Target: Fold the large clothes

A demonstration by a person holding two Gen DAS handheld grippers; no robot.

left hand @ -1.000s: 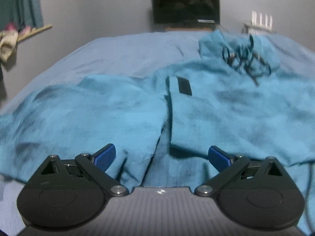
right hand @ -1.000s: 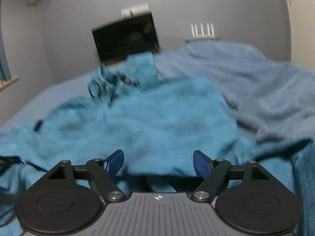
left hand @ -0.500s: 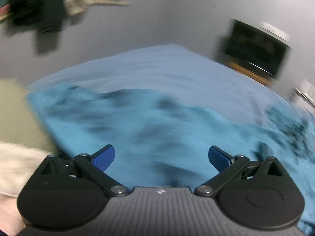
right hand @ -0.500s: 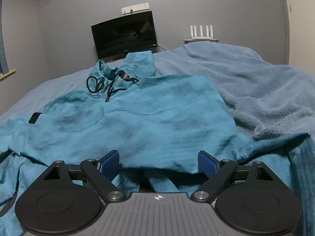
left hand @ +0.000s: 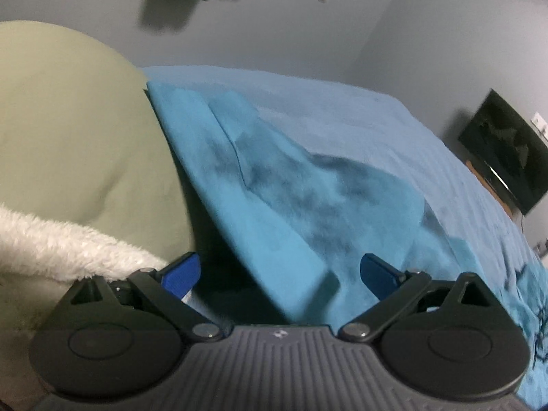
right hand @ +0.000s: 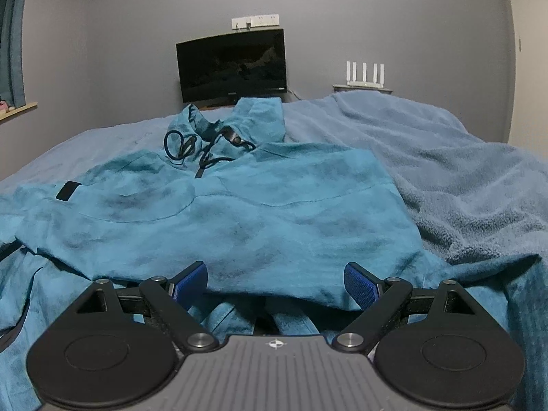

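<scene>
A large teal hooded garment (right hand: 239, 212) lies spread on the bed, its hood (right hand: 253, 116) and dark drawstrings (right hand: 185, 147) at the far end and a small black patch (right hand: 66, 190) on its left. My right gripper (right hand: 275, 275) is open just over the near hem, its pads not pressing on the cloth. In the left wrist view a long flat stretch of the same garment (left hand: 308, 188) runs away to the upper left. My left gripper (left hand: 279, 269) hangs open above the near edge of that stretch, gripping nothing.
A blue sheet (left hand: 342, 113) covers the bed. A thick blue blanket (right hand: 462, 171) is bunched on the right. Pale green cloth (left hand: 68, 120) with a white fleecy edge (left hand: 68, 246) crowds the left gripper's left side. A dark screen (right hand: 233, 65) and a white router (right hand: 364, 73) stand at the far wall.
The left gripper has swung left from the garment's middle to its left part and rolled, bringing the green cloth into view. The right gripper's jaws have widened slightly; it has stayed in place.
</scene>
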